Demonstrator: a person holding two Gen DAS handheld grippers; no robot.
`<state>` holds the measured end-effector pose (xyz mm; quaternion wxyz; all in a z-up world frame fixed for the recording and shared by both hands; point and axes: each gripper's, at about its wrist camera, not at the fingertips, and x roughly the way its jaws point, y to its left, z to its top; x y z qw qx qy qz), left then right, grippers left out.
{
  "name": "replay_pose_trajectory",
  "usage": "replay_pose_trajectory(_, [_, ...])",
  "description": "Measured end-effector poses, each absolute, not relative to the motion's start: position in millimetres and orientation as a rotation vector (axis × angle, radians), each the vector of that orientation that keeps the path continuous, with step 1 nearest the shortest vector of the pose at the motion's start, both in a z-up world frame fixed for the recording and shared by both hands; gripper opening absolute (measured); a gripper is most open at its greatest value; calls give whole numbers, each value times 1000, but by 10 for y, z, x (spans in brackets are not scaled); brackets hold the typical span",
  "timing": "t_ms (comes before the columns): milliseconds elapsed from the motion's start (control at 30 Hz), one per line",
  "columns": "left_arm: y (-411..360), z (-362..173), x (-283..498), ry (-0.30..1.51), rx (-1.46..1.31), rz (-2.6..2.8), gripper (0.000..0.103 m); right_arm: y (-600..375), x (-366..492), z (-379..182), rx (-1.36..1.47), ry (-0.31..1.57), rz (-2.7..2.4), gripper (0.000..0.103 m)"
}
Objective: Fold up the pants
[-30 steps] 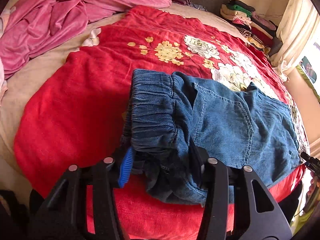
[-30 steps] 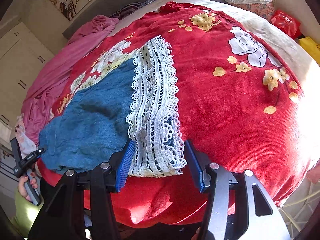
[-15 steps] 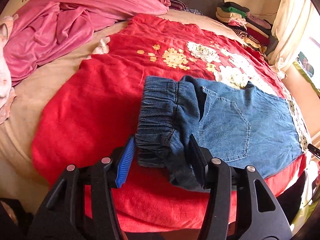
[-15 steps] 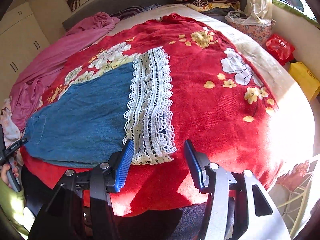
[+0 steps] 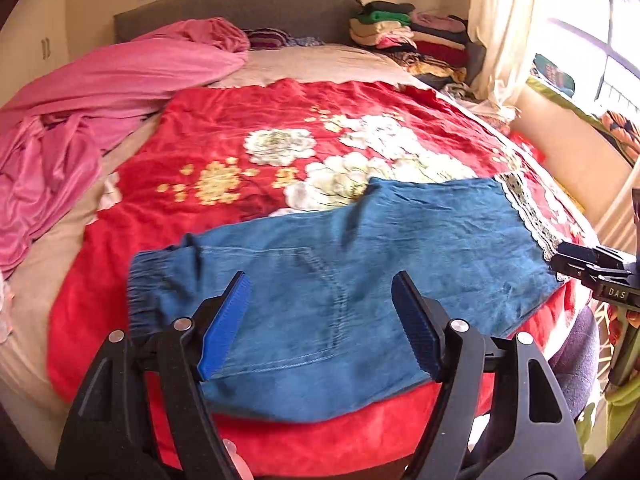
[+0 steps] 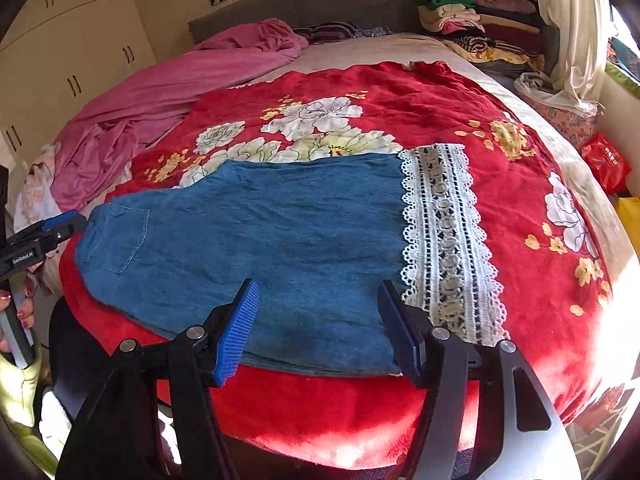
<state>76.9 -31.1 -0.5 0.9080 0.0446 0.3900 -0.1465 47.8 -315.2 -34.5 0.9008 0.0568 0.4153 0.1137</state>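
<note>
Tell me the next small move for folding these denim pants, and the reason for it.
Probably bring the right gripper down onto the near corner of the lace hem and close on it. The pants lie flat, already halved lengthwise, on the red blanket. Both the right gripper and the left gripper hang open above the cloth holding nothing, so a fresh grip seems needed before folding hem toward waistband.

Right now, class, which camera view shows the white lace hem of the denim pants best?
The right wrist view: the lace hem lies close and whole, its pattern sharp, beside the right fingers. The left wrist view shows the hem only as a small strip at the pants' far end.
</note>
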Motion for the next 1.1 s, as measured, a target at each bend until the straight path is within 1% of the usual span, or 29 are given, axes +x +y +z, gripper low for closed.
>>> replay_pose_trajectory(67, [-520, -166, 919, 817, 151, -293, 68, -3099, 562, -409, 84, 876, 224, 66])
replay_pose_trajectory(133, [-605, -359, 1055, 807, 250, -201, 69, -3143, 601, -536, 58, 912, 179, 67])
replay_pose_trajectory(167, [-585, -462, 1117, 829, 270, -160, 69, -3202, 603, -616, 59, 943, 151, 67])
replay_pose_trajectory(233, [-441, -658, 1179, 885, 249, -122, 73, -3365, 549, -770, 91, 980, 123, 68])
replay_pose_trajectory(267, [-349, -728, 1179, 901, 216, -124, 79, -3430, 501, -804, 108, 975, 125, 68])
replay_pose_trajectory(300, [-231, -775, 1164, 909, 163, -137, 83, -3470, 441, -810, 120, 957, 133, 68])
replay_pose_trajectory(367, [-76, -809, 1138, 916, 84, -159, 83, -3514, 374, -817, 134, 945, 140, 68])
replay_pose_trajectory(467, [-134, -716, 1071, 924, 83, -160, 84, -3510, 375, -786, 161, 947, 123, 68])
replay_pose_trajectory(500, [-159, -660, 1041, 926, 71, -178, 87, -3497, 356, -734, 169, 942, 117, 69])
replay_pose_trajectory(600, [-223, -477, 933, 921, 55, -214, 90, -3478, 217, -532, 184, 892, 119, 77])
replay_pose_trajectory(700, [-327, -265, 798, 880, 73, -239, 93, -3509, 66, -358, 194, 853, 106, 80])
replay_pose_trajectory(933, [-660, 183, 591, 764, 111, -332, 93, -3631, -125, -117, 208, 788, 63, 88])
replay_pose_trajectory(1100, [-1021, 334, 661, 740, 172, -395, 93, -3771, -175, -61, 242, 750, 36, 91])
